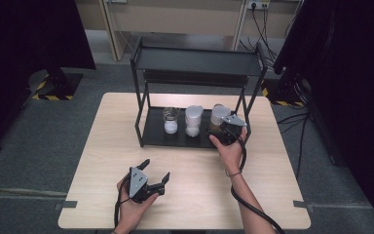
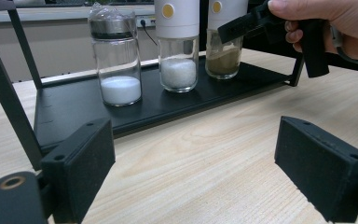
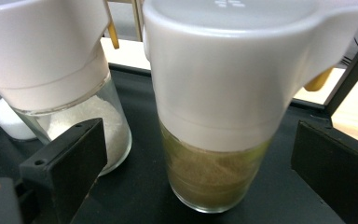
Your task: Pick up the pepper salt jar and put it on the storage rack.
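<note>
Right gripper (image 1: 222, 127) sits at the brown-powder jar (image 3: 214, 107) on the rack's bottom shelf (image 1: 156, 131), jaws spread wide either side, pads clear of the glass. Left gripper (image 1: 152, 176) rests on the table (image 1: 102, 146), jaws apart, empty. White lids show yellow dots (image 2: 168, 10); no lettering readable.

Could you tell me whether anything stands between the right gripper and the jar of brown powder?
Nothing visible does. The right gripper is open with the brown-powder jar directly between its jaws; the white-powder jar stands beside.
</note>
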`<action>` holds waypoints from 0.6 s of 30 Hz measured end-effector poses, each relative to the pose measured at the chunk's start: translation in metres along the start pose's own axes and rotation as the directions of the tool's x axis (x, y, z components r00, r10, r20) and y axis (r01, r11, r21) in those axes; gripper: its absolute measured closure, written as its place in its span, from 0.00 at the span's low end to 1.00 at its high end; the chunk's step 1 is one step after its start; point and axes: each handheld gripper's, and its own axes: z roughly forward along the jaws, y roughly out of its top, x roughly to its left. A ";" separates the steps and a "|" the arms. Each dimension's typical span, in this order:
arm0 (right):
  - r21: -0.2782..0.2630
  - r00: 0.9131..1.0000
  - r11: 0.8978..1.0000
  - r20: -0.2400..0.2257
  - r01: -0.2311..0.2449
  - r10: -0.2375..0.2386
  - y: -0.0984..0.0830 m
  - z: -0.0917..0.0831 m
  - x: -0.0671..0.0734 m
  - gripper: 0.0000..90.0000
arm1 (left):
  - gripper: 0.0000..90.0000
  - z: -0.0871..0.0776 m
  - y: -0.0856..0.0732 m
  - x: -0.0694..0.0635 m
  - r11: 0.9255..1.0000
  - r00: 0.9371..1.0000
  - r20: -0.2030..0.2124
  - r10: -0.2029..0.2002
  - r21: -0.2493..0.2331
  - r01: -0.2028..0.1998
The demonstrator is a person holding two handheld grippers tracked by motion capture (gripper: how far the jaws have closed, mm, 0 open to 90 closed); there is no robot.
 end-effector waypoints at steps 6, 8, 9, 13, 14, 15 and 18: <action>0.010 1.000 1.000 -0.004 -0.001 0.001 -0.003 -0.004 0.000 0.04 | 0.13 0.000 0.000 0.000 1.000 1.000 -0.001 0.001 0.001 -0.001; 0.009 1.000 1.000 -0.005 -0.003 0.003 -0.003 -0.006 0.000 0.04 | 0.13 0.000 0.000 0.000 1.000 1.000 -0.001 0.001 0.000 -0.001; 0.008 1.000 1.000 -0.007 -0.005 0.005 -0.004 -0.006 0.000 0.04 | 0.13 0.000 0.000 0.000 1.000 1.000 -0.001 0.002 0.000 -0.002; 0.006 1.000 1.000 -0.013 -0.002 0.003 -0.005 -0.010 0.001 0.04 | 0.13 0.000 0.000 0.000 1.000 1.000 -0.001 0.001 0.000 -0.001; 0.004 1.000 1.000 -0.015 0.000 0.000 -0.005 -0.011 0.001 0.04 | 0.13 0.000 0.000 0.000 1.000 1.000 -0.001 0.000 -0.001 0.000; 0.004 1.000 1.000 -0.017 0.001 -0.001 -0.005 -0.012 0.001 0.04 | 0.13 0.000 0.000 0.000 1.000 1.000 -0.001 0.000 -0.001 0.000; -0.001 1.000 1.000 -0.021 -0.008 0.008 -0.005 -0.015 0.000 0.04 | 0.13 0.000 0.000 0.000 1.000 1.000 -0.001 0.003 -0.002 -0.003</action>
